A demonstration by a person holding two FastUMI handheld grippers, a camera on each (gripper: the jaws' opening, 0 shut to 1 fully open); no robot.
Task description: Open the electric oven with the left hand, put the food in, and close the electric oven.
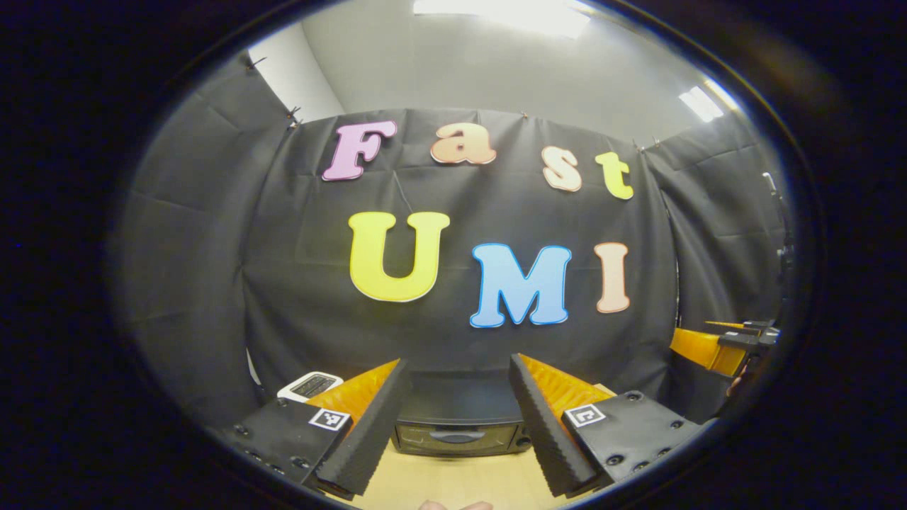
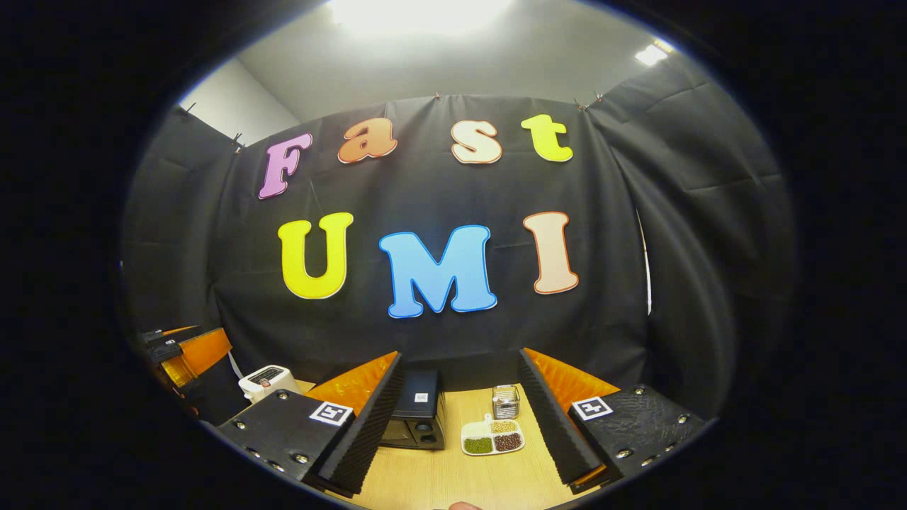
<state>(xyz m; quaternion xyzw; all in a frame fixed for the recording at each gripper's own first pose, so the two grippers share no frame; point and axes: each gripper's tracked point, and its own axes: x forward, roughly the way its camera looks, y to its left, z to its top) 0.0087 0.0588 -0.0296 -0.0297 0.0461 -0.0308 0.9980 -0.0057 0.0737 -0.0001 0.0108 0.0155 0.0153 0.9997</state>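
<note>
A black electric oven (image 1: 459,425) stands on the wooden table straight ahead in the left gripper view, its door shut and its handle facing me. My left gripper (image 1: 457,418) is open, held well short of the oven, with nothing between its fingers. In the right gripper view the oven (image 2: 418,414) sits left of centre, and a white divided food tray (image 2: 492,437) with green, brown and tan portions lies to its right. My right gripper (image 2: 459,414) is open and empty, back from both. The right gripper (image 1: 730,347) also appears at the far right of the left gripper view.
A small clear container (image 2: 505,401) stands just behind the tray. A white appliance (image 2: 266,382) sits left of the oven near the cloth wall; it is also in the left gripper view, the white appliance (image 1: 310,386). The left gripper (image 2: 181,350) shows at the far left.
</note>
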